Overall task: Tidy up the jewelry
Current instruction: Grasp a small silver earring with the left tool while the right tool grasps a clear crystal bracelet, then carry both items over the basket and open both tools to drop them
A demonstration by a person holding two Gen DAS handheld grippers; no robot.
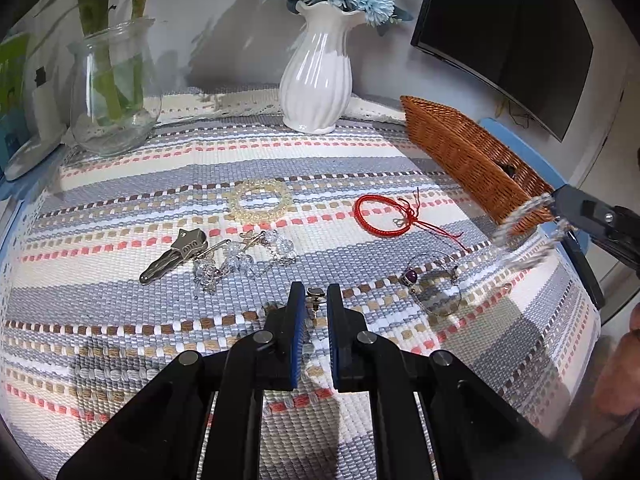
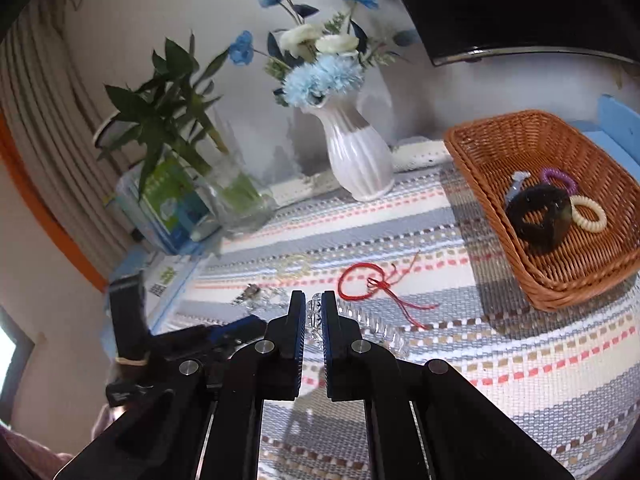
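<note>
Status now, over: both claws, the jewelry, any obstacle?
Left claw shut on small stud earring. Right claw shut on clear bead bracelet, lifted. Wicker basket path open.

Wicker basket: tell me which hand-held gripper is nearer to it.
Right. The right hand-held gripper hangs just beside the wicker basket, carrying a clear bead bracelet; the left hand-held gripper sits mid-cloth, well away.

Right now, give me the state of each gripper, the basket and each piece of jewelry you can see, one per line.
Left gripper: shut on small silver stud earring.
Right gripper: shut on clear crystal bead bracelet, lifted.
Woven brown wicker basket: upright, holding hair ties.
Red cord bracelet: flat on mat.
Pale yellow bead bracelet: flat on mat.
Silver star hair clip: flat on mat.
</note>
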